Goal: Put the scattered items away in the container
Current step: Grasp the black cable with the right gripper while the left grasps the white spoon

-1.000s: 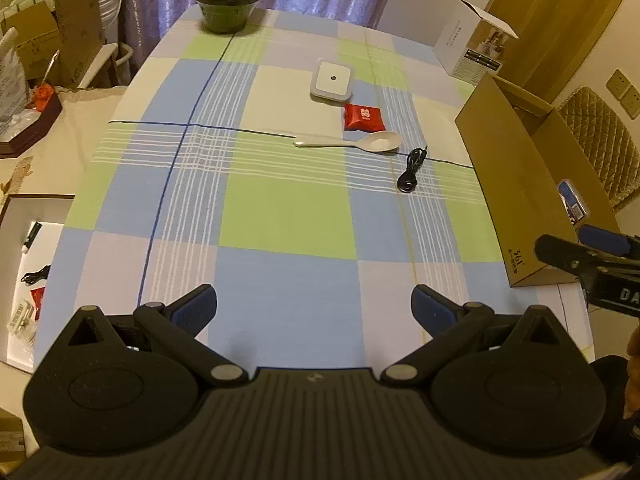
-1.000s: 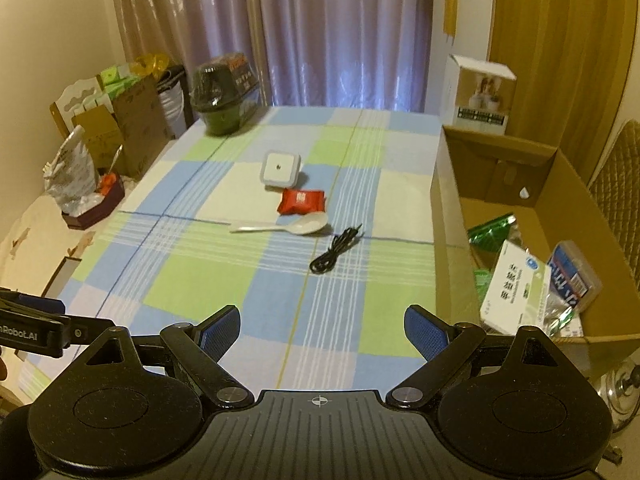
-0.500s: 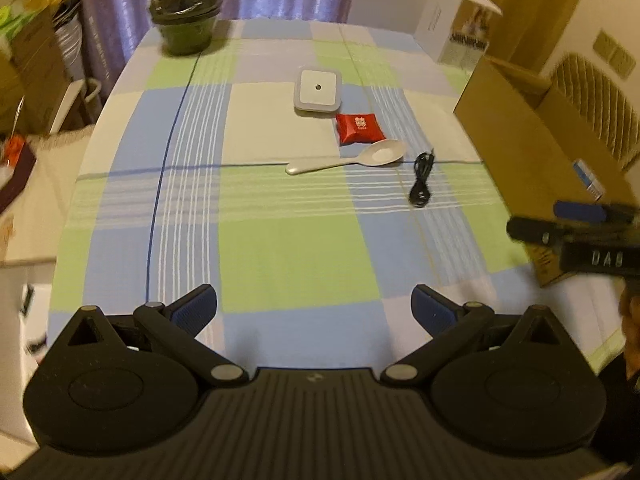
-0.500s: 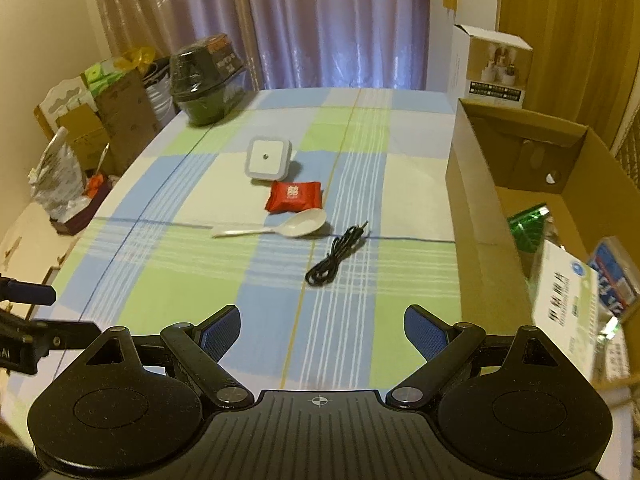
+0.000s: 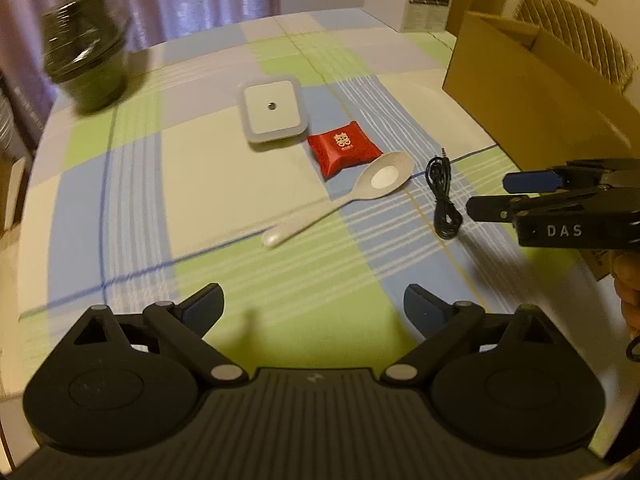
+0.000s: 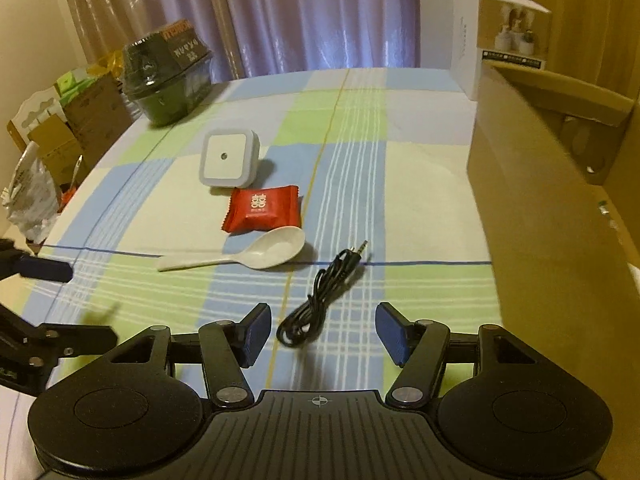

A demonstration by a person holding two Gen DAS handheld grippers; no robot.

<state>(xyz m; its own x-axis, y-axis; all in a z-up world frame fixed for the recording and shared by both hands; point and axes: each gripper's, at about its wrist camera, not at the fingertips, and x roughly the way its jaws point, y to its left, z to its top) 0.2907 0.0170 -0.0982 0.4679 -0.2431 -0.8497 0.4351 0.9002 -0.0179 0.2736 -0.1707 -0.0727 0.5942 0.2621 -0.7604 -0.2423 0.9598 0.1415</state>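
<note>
So on my right wrist feed, the right gripper (image 6: 323,334) has its fingers (image 6: 256,334) spread apart with nothing in them, and the black cable (image 6: 320,300) is lying on the surface (image 6: 420,184) right in the gap area at lower center of the frame, its coiled end nearest the fingers and the plug end pointing up and to the right. Can't tell whether the fingers touch the cloth. Just up and left of the cable is the white spoon (image 6: 256,256), bowl to the right, handle running left. The red packet (image 6: 262,208) sits directly above the spoon bowl, just about touching it, and the little square white light (image 6: 228,158) is right above that. The cardboard box (image 6: 552,208) fills the right side of the frame. A dark green bowl with a lid (image 6: 168,76) sits in the upper left, well apart from everything. On the left wrist feed, the left gripper (image 5: 314,306) is also released and empty at the bottom of the frame, over the checked cloth, with the spoon up past it in the middle.
</note>
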